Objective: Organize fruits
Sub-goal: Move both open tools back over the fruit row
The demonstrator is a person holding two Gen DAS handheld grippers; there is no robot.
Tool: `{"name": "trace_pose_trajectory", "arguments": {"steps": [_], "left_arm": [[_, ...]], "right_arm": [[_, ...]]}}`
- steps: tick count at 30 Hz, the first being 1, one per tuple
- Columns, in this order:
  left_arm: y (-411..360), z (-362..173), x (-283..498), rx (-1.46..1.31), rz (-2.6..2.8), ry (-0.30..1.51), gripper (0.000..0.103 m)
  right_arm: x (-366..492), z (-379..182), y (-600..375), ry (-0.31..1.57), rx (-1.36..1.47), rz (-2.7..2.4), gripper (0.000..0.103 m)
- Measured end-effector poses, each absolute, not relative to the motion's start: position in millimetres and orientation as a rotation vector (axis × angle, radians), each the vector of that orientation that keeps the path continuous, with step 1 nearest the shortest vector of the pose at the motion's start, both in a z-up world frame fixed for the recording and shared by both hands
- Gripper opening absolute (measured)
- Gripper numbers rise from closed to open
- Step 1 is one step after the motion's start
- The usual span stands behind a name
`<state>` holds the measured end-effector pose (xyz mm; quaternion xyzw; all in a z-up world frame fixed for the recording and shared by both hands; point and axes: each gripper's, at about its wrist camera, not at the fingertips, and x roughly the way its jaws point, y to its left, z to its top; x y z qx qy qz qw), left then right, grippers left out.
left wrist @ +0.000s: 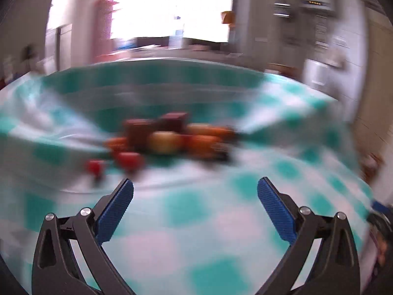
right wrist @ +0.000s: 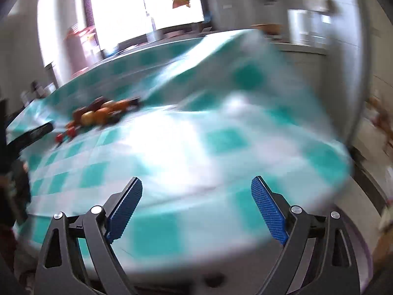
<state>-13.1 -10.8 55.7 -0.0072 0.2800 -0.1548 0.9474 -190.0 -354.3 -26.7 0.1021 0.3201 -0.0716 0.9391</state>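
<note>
Both views are motion-blurred. A cluster of fruit (left wrist: 169, 140) lies on a teal and white checked tablecloth (left wrist: 196, 211): orange and yellow round fruits, dark red-brown ones behind, and small red ones (left wrist: 129, 159) at the front left. My left gripper (left wrist: 195, 186) is open and empty, short of the fruit. In the right wrist view the same cluster (right wrist: 98, 115) sits far to the left. My right gripper (right wrist: 196, 184) is open and empty above the cloth near the table's front edge.
The cloth is rumpled, with a raised fold (right wrist: 221, 56) at the far right. A bright window (left wrist: 172, 7) and kitchen counters lie behind the table. The left gripper's dark finger (right wrist: 34, 132) shows at the left edge of the right wrist view.
</note>
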Motion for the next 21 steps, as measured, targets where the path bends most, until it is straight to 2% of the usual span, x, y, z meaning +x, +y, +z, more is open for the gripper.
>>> {"name": "trace_pose_trajectory", "arguments": {"steps": [5, 10, 18, 20, 21], "left_arm": [[84, 54, 22, -0.209, -0.155, 0.626, 0.101], [119, 36, 26, -0.353, -0.097, 0.677, 0.101], [106, 30, 20, -0.294, -0.074, 0.689, 0.101], [101, 29, 20, -0.268, -0.074, 0.690, 0.101], [98, 28, 19, -0.262, -0.075, 0.691, 0.101]], "right_arm": [[-99, -24, -274, 0.708, 0.094, 0.022, 0.088], [-19, -27, -217, 0.753, -0.004, 0.107, 0.088], [69, -25, -183, 0.726, 0.007, 0.144, 0.086], [91, -32, -172, 0.789, -0.060, 0.134, 0.082], [104, -36, -167, 0.816, -0.082, 0.130, 0.076]]}}
